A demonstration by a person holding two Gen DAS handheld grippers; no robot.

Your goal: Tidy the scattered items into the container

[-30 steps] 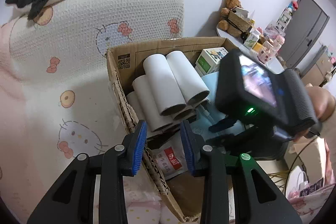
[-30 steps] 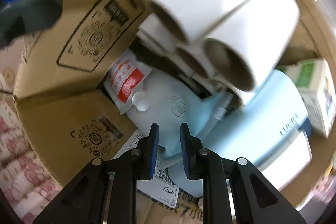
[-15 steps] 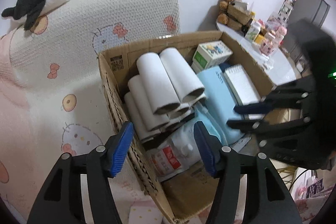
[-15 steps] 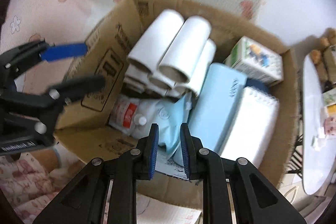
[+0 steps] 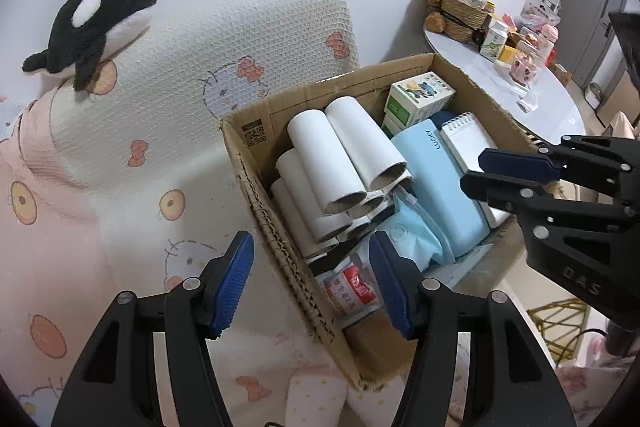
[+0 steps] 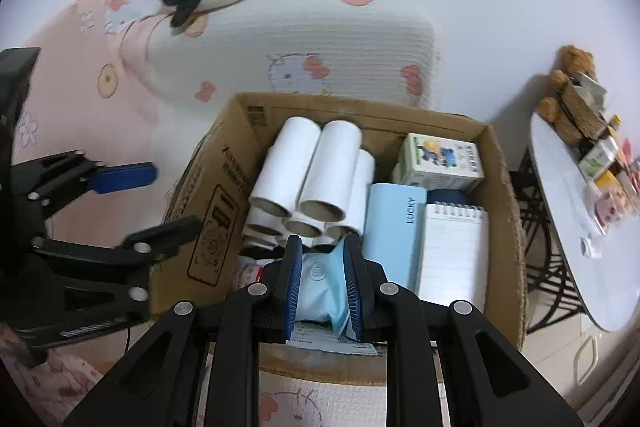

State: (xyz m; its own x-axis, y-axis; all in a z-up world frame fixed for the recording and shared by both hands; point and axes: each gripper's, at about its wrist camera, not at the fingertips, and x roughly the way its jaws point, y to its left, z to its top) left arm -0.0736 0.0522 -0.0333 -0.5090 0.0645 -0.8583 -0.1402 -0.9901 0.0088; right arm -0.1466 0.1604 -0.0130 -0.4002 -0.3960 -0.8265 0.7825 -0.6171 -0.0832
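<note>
Both our grippers sit above the cardboard box point(image 6: 500, 187), which rests on the patterned bed cover. Left gripper point(image 5: 310, 283) has its jaws spread wide and holds nothing, straddling the box's near wall. Right gripper point(image 6: 322, 283) is parted only narrowly, also empty; the light-blue pouch point(image 6: 320, 291) seen between its fingers lies down in the box, not clamped as far as we can tell. Box contents: stacked white paper tubes point(image 6: 308, 167), blue LUCKY case point(image 6: 394, 227), spiral notepad point(image 6: 454, 251), small printed carton point(image 6: 440, 161), red-label sachet point(image 5: 354, 291). Only loose item in view is the orca plush point(image 5: 96, 23) up on the pillow point(image 5: 224, 39), well apart from the box. Risks, in our judgement: box is nearly full, so a plush dropped on the tubes could roll them or tip out; left fingers near the wall could snag the torn cardboard edge and drag the box across the soft cover.
</note>
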